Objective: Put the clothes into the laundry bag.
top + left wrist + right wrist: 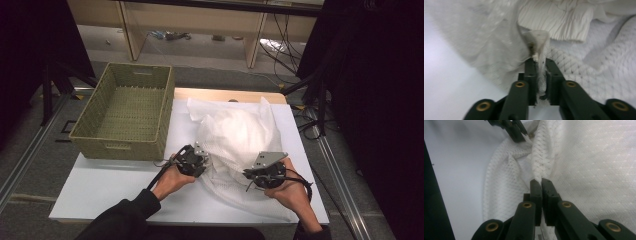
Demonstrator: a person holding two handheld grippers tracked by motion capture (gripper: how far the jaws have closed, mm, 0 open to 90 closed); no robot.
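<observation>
1. My left tongs (202,159) and right tongs (252,173) bury their tips in the mesh bag (235,137) in the high view.
2. The bag's contents stay veiled behind the mesh.
3. The left gripper view blurs the cloth at its left.
4. The frame bottom crops my forearms.

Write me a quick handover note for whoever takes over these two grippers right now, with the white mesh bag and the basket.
Left gripper: shut on a fold of the white mesh bag at its near left edge.
Right gripper: shut on the bag's mesh at its near right side.
The bag lies bunched on the white table, white cloth inside it. The woven basket stands at far left, nothing in it.
Done: both grips taken.
Left: probably lift the bag and set it in the basket.
</observation>
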